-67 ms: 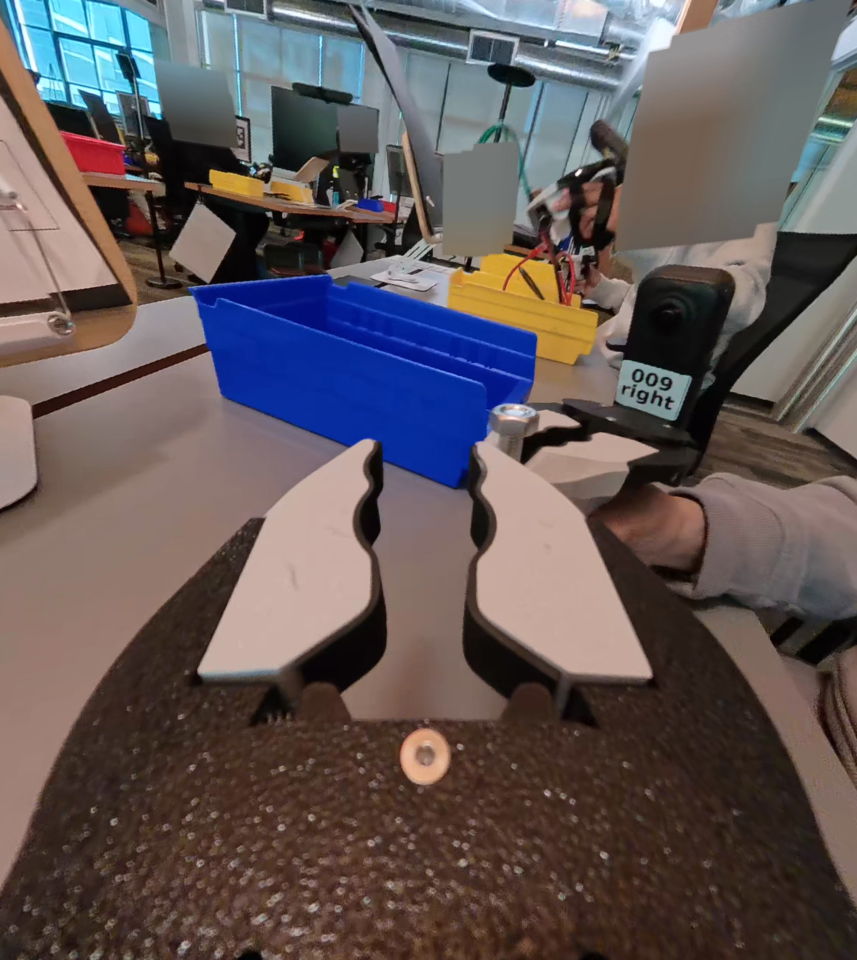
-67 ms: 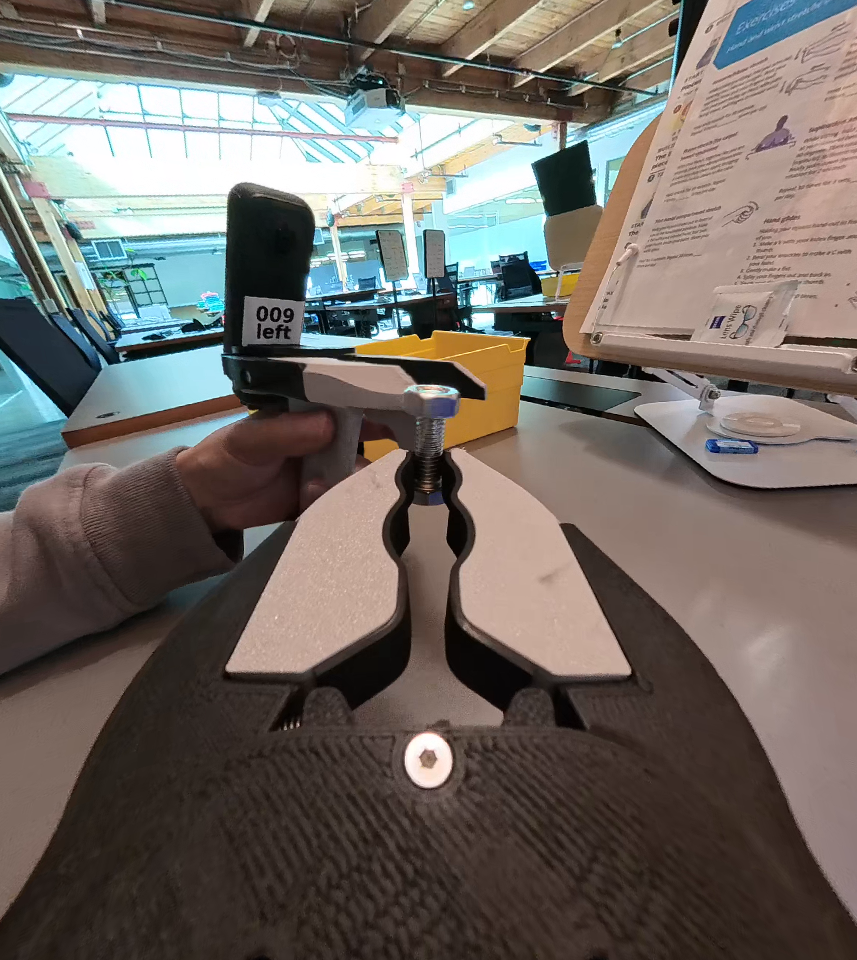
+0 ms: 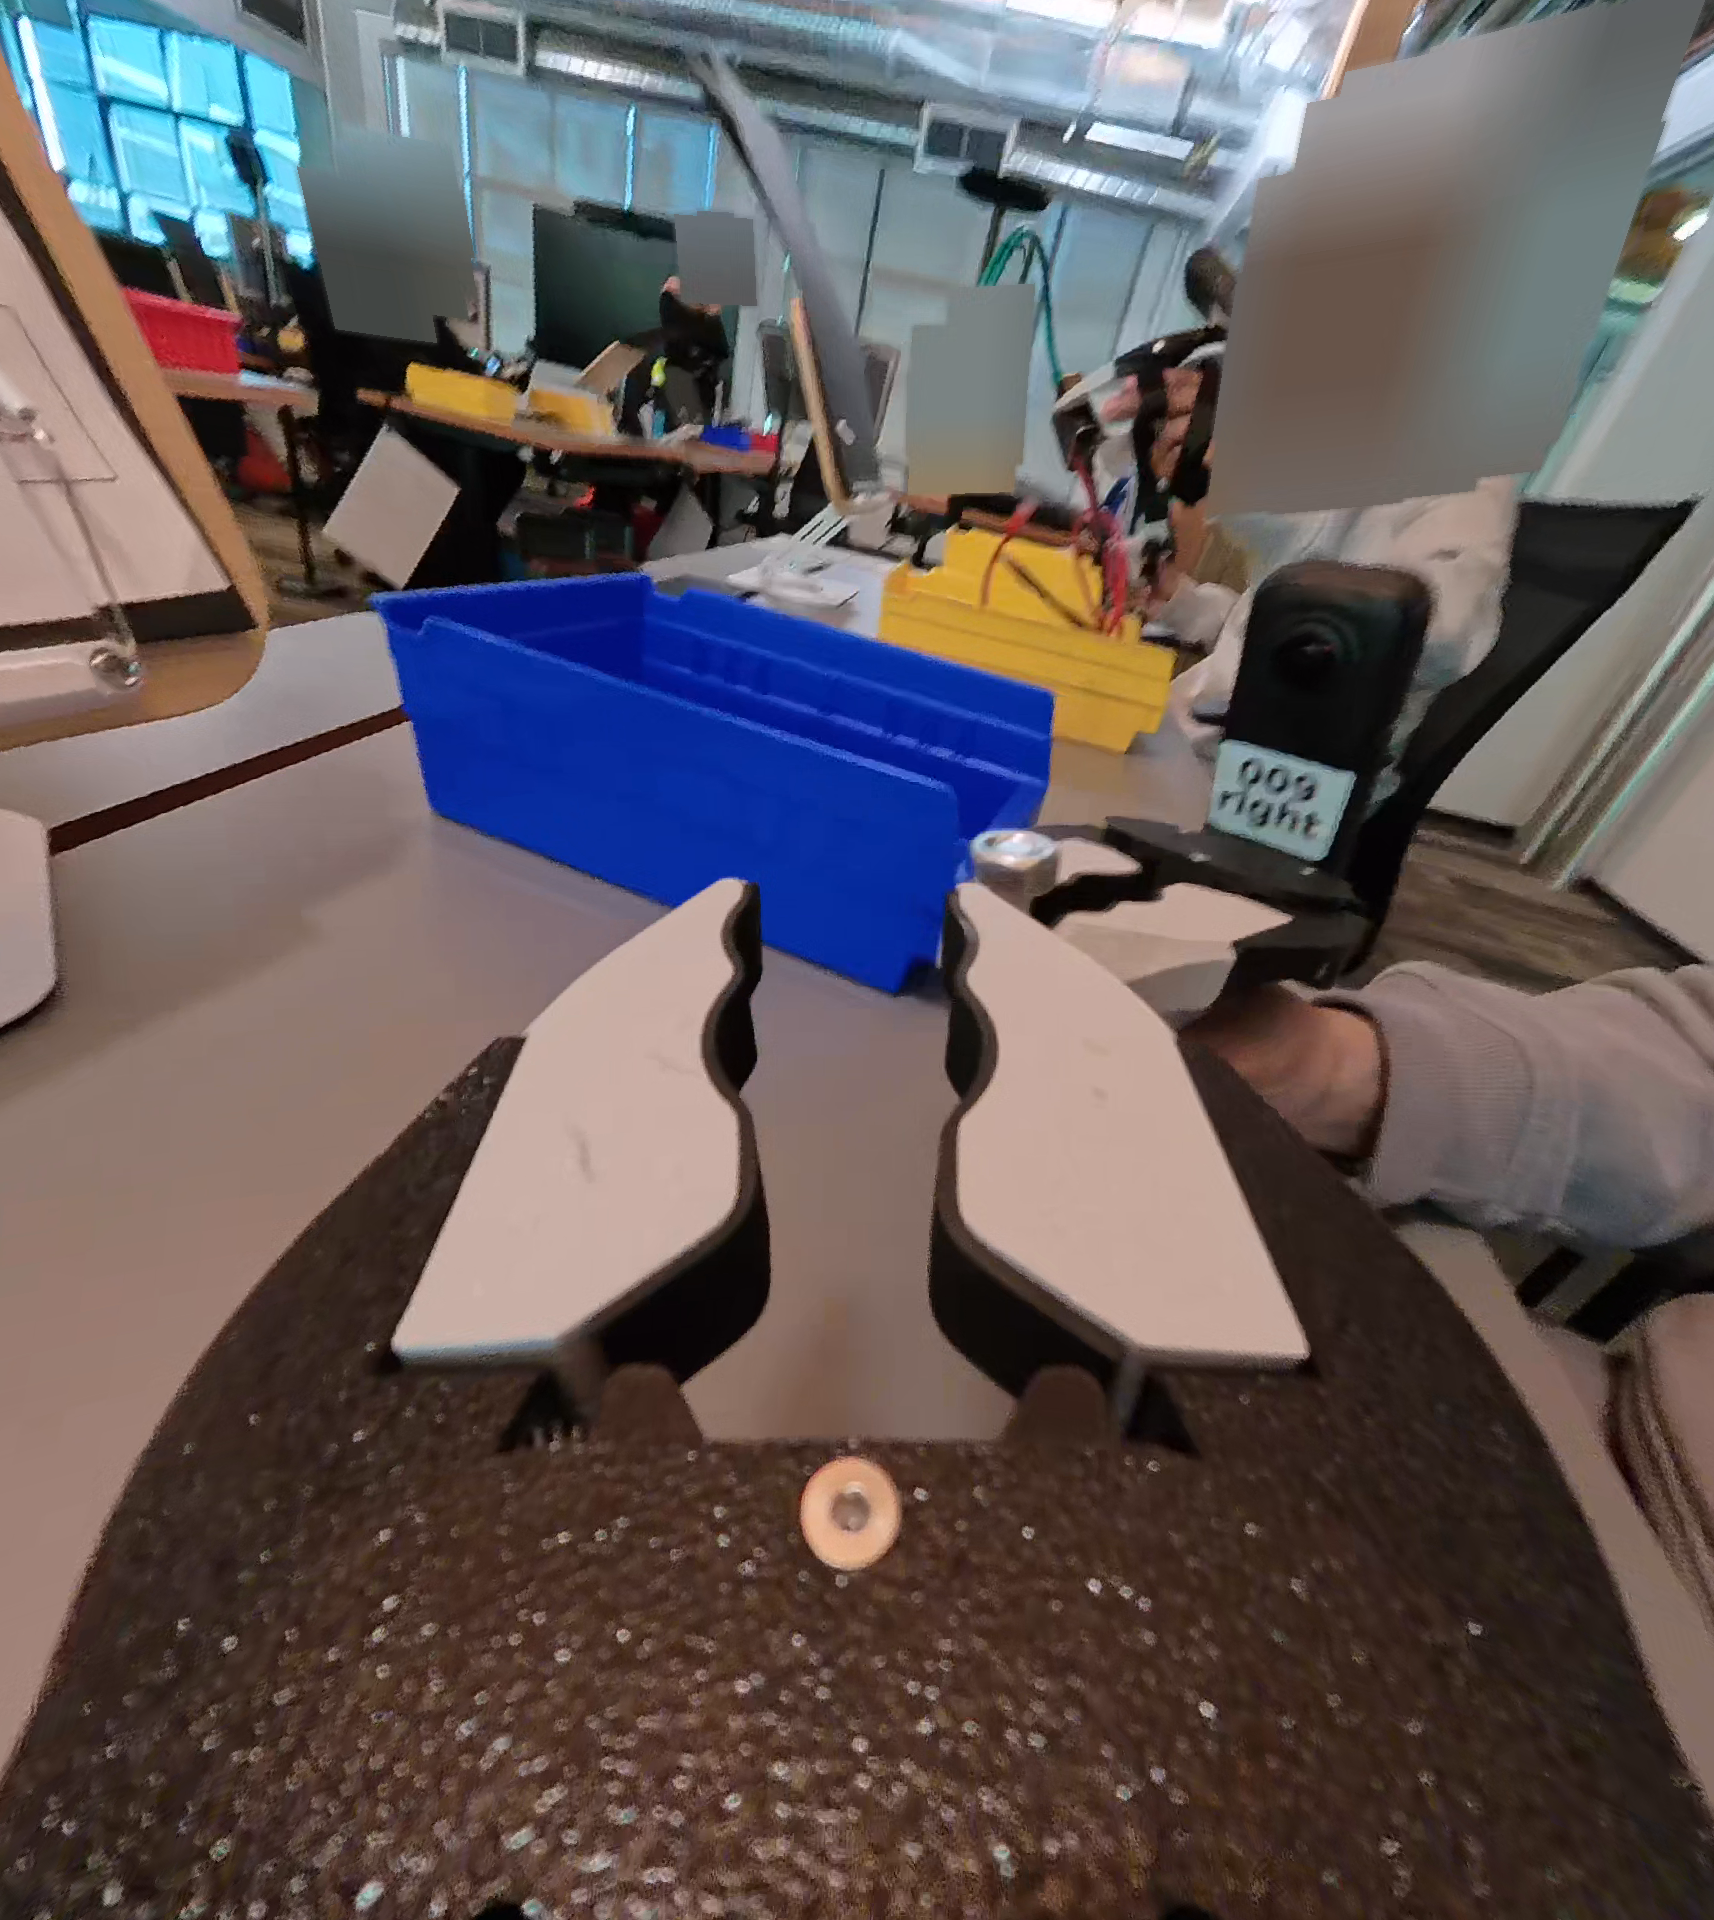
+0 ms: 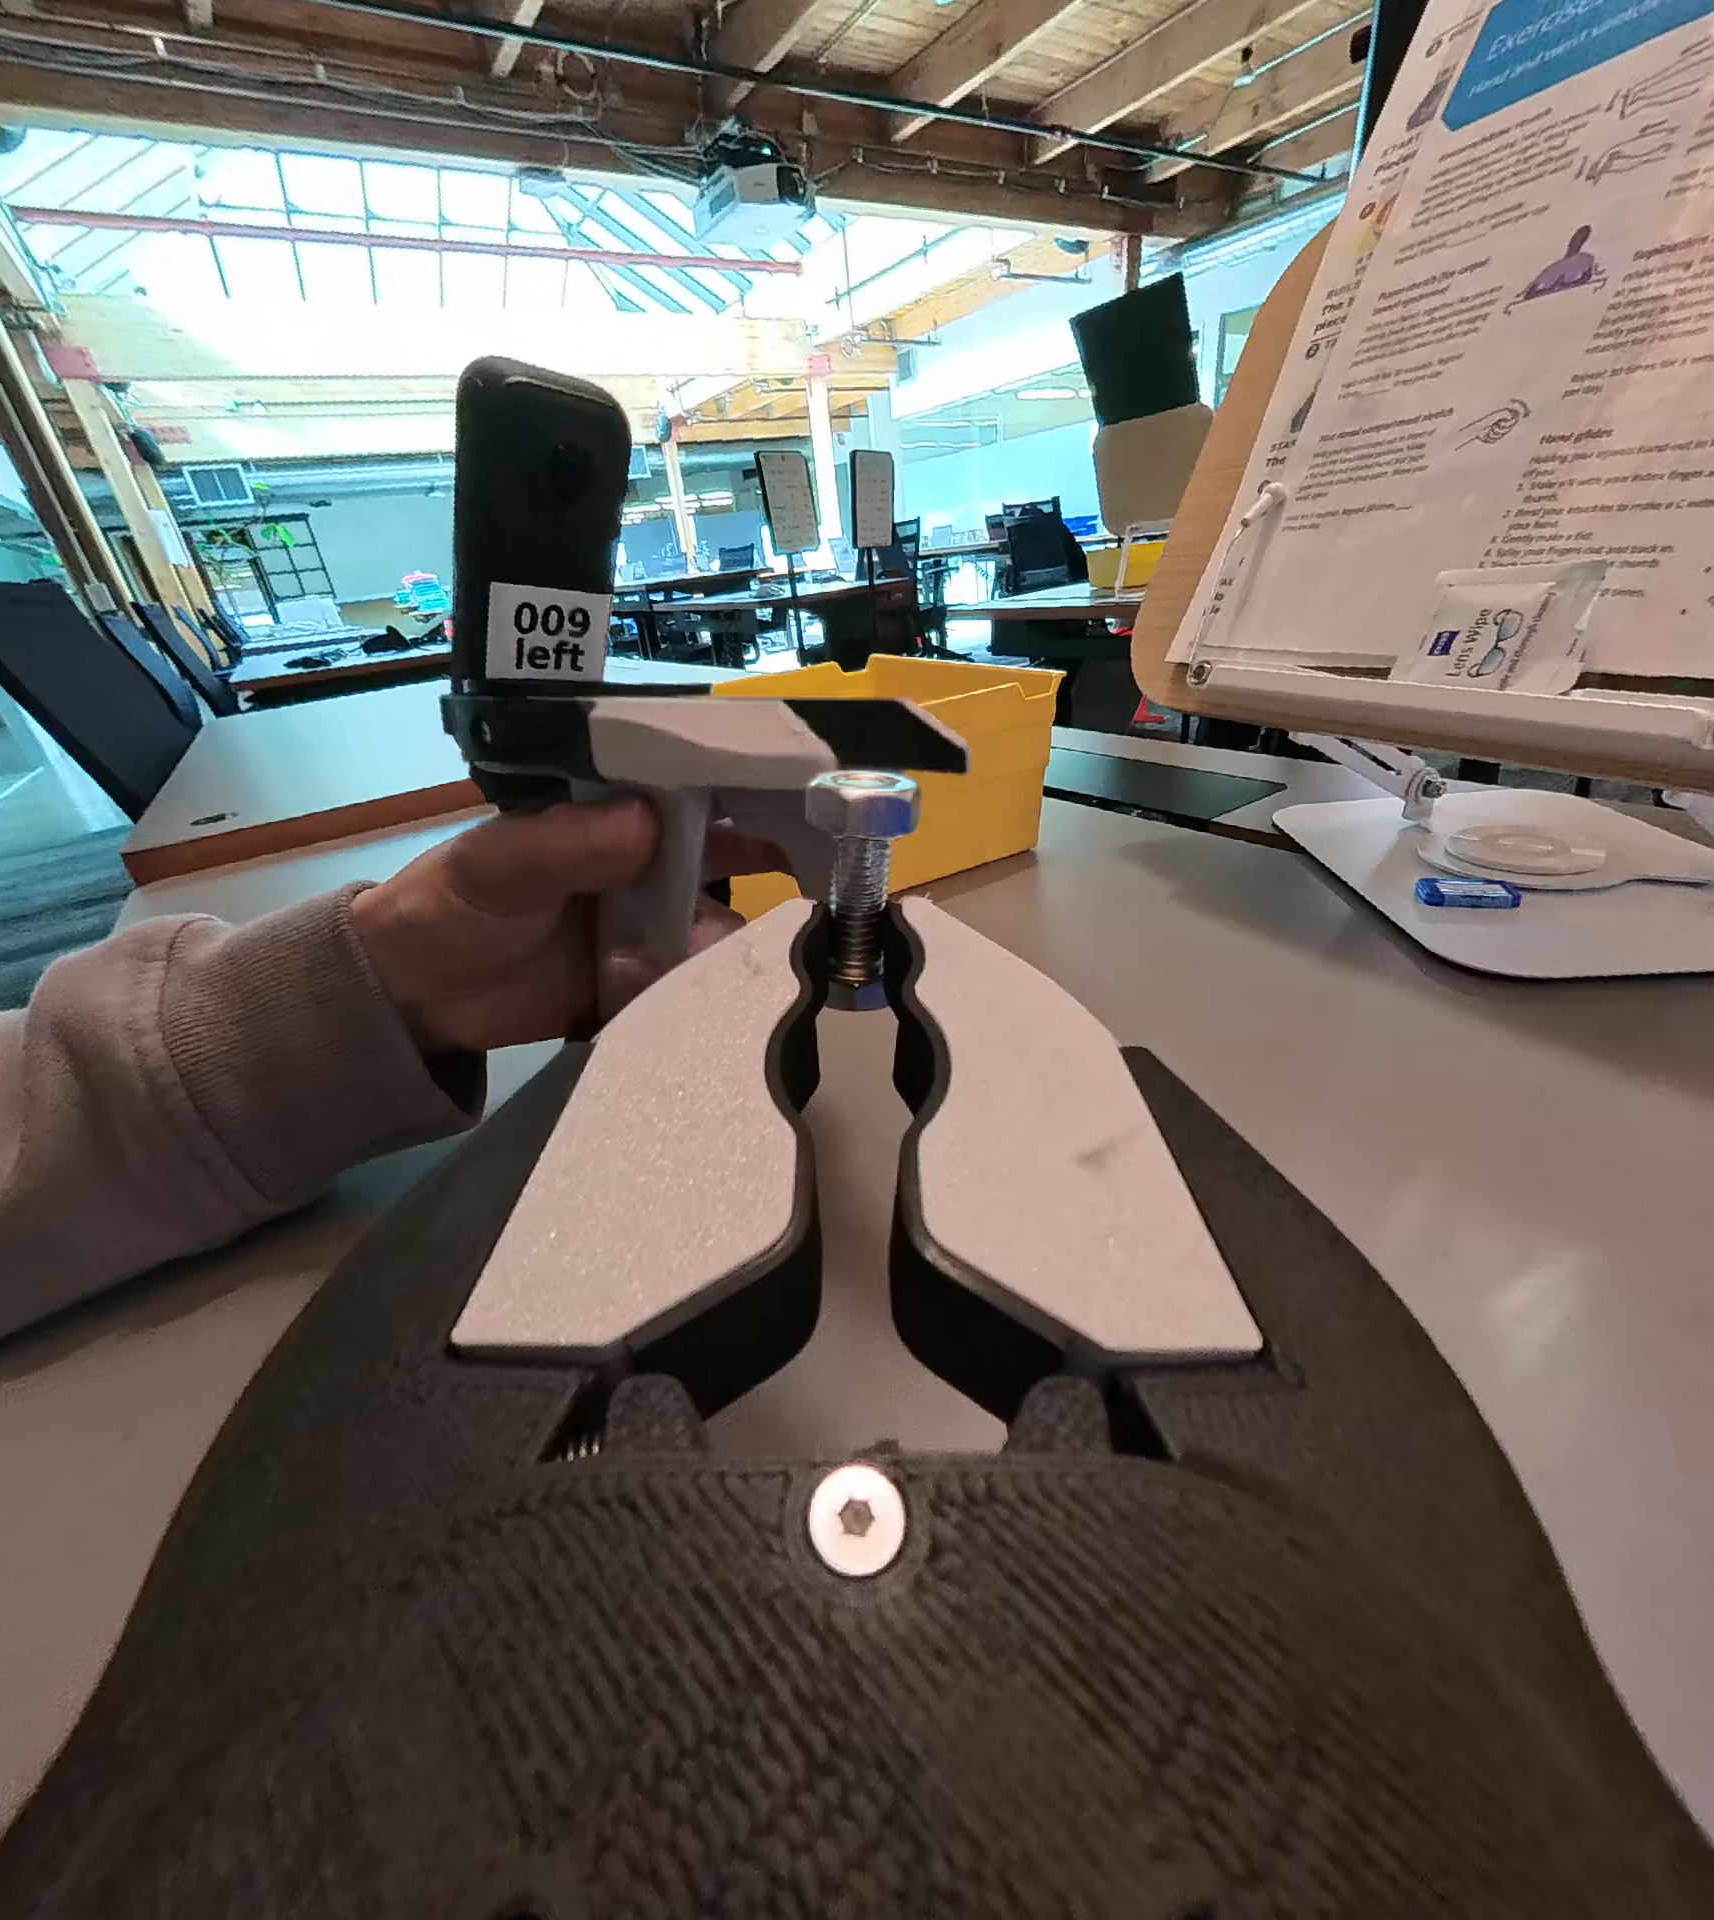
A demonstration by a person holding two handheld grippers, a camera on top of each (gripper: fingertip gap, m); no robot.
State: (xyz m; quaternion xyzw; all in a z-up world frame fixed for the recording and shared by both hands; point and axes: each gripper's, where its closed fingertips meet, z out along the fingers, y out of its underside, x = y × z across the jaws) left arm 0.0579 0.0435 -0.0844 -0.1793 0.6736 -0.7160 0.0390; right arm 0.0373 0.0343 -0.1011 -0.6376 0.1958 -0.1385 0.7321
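My right gripper [image 4: 858, 925] is shut on the threaded shank of a silver hex bolt [image 4: 858, 862]. The bolt stands upright, its hex head above the fingertips and a dark piece at its lower end between the pads. In the left wrist view the bolt's head [image 3: 1014, 854] shows just past my right-hand fingertip, with the right gripper [image 3: 1061, 899] behind it. My left gripper [image 3: 848, 914] is open and empty above the grey table [image 3: 261, 1039]. In the right wrist view the left gripper [image 4: 936, 743] reaches in from the left, its fingers just above and behind the bolt's head.
A blue bin [image 3: 707, 769] stands on the table just ahead of my left gripper, a yellow bin [image 3: 1019, 634] behind it. Another yellow bin [image 4: 978, 810] stands behind the bolt. A wooden document stand [image 4: 1455, 416] on a white base [image 4: 1559, 914] stands at the right. A person's sleeves hold both grippers. Only a small space, under 4 cm, lies between the two pairs of fingers.
Hardly anything: the left wrist view has shifted slightly. The bolt stays upright in the right gripper's grasp.
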